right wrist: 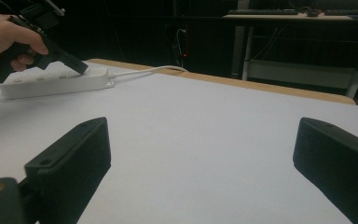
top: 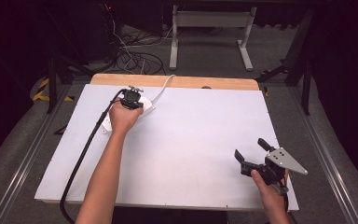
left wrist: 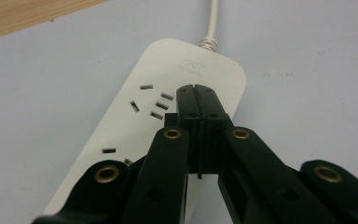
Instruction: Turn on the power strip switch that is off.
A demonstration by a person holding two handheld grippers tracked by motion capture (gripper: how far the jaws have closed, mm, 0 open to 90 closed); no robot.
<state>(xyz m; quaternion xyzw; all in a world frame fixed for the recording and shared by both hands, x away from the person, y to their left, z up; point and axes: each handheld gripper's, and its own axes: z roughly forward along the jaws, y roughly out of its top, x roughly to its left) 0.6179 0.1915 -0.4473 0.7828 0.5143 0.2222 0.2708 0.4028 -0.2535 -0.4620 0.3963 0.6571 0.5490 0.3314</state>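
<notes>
A white power strip (left wrist: 168,70) lies at the far left of the white table top, its white cord (left wrist: 211,23) running off the far edge. My left gripper (left wrist: 196,91) is shut, its jaws pressed together with nothing between them. Its tips rest on the strip's top face near the cord end, just right of a group of socket slots. In the high view the left hand covers most of the strip (top: 148,106), with the left gripper (top: 131,100) over it. My right gripper (top: 251,148) hovers open and empty near the front right corner; the right gripper view also shows the strip (right wrist: 51,81).
The white board (top: 191,140) covers the table, with a wooden strip (top: 182,81) along its far edge. A black cable (top: 81,158) trails from the left gripper to the front left. Beyond the table are floor cables (top: 135,56) and a white desk frame (top: 209,21).
</notes>
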